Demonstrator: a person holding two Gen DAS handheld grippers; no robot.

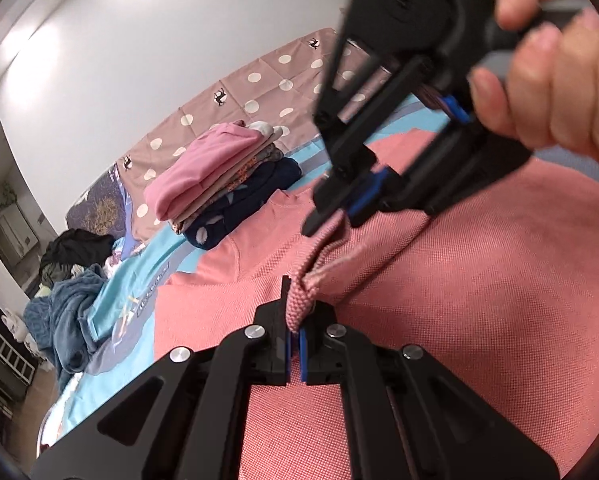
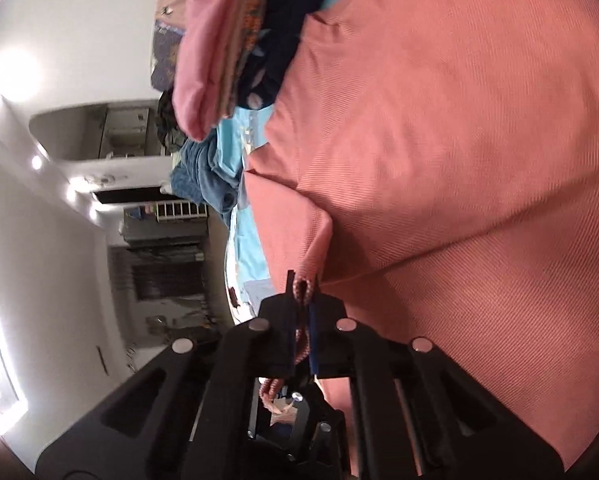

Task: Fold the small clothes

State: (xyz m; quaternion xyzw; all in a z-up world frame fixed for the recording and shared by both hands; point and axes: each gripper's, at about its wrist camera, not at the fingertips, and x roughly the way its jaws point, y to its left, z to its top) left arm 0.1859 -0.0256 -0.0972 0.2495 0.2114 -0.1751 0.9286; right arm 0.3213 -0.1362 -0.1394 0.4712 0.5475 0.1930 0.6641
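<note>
Left tool (image 1: 295, 316), black with blue pads, was closed on a bunched edge of the salmon-pink knit garment (image 1: 459, 300); how much cloth lay between the pads could not be made out. Right tool (image 1: 339, 208), seen from the left wrist view, was clamped on the same raised edge just beyond the left one, its fingertips blurred and its handle partly covered by the person's right hand (image 1: 551, 80), which was cut off at the frame edge. In the right wrist view the right tool (image 2: 302, 292) pinched a fold of the garment (image 2: 459, 140), and a strip of the fabric hung behind the pads. The garment lay spread on the bed over a light blue printed sheet (image 1: 139, 280), filling most of both views, so its outline and type could not be told.

Beyond it stood one stack of folded clothes (image 1: 219, 176), pink on top and navy dotted at the bottom; the layers between were too compressed to count. A brown polka-dot quilt (image 1: 251, 84) lay behind the stack. One loose heap of blue and dark clothing (image 1: 67, 280) sat at the bed's far end, its items indistinct.
</note>
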